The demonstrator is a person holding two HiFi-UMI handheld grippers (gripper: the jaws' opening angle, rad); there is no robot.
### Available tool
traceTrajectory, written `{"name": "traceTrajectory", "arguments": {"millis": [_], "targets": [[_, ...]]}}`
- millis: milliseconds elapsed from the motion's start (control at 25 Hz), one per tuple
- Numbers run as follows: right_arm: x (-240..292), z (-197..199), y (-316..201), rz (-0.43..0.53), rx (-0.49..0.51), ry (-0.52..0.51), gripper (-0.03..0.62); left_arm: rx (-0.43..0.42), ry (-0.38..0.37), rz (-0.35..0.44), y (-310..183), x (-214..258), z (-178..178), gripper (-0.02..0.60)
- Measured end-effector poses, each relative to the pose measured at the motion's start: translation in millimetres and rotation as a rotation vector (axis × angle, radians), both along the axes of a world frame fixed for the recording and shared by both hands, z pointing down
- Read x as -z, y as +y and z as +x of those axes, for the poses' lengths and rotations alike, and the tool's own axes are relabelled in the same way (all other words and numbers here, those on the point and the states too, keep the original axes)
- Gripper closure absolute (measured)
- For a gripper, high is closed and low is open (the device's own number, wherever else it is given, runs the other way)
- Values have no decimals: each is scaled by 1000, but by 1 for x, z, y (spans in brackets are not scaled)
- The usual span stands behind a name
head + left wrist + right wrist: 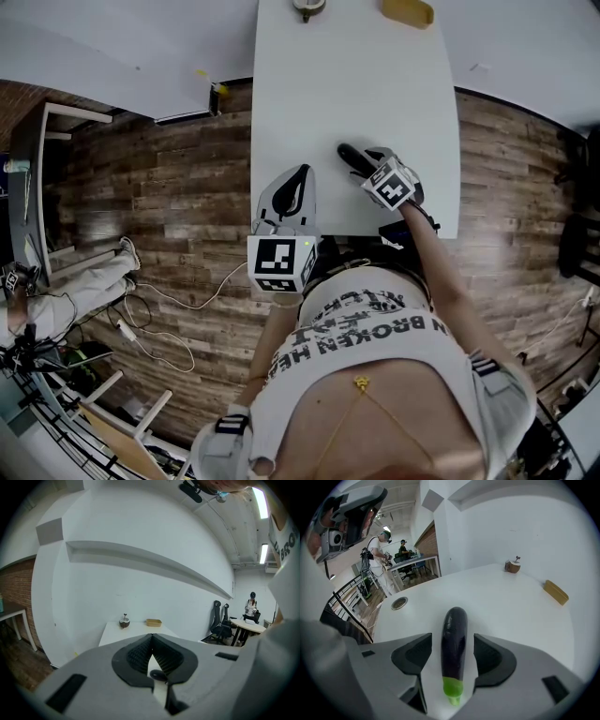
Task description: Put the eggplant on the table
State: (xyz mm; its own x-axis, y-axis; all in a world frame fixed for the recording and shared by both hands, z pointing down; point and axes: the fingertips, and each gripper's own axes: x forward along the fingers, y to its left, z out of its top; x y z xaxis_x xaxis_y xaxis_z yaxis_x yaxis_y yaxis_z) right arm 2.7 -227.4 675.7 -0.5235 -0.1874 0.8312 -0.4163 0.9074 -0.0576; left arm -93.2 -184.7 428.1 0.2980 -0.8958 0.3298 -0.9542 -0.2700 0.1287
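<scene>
Eggplant [454, 625] down on white surface [511, 611], R tool [452, 648] jaws apart around it.
Eggplant lies flat near the surface's front edge, green stem end toward the R tool; pads stand either side, clear of the skin. L tool [151, 637] is held by the near left corner, jaws together, nothing btwn them. Far end: yellow tray [556, 592] & a brown round item [513, 566], poss. a coconut cup.
</scene>
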Motion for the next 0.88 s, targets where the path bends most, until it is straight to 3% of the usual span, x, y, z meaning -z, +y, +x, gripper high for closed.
{"name": "traceTrajectory", "arguments": {"millis": [880], "targets": [[30,-1,1,29,20,-52,342,-6,-4,-1,2,-2,6,577]]}}
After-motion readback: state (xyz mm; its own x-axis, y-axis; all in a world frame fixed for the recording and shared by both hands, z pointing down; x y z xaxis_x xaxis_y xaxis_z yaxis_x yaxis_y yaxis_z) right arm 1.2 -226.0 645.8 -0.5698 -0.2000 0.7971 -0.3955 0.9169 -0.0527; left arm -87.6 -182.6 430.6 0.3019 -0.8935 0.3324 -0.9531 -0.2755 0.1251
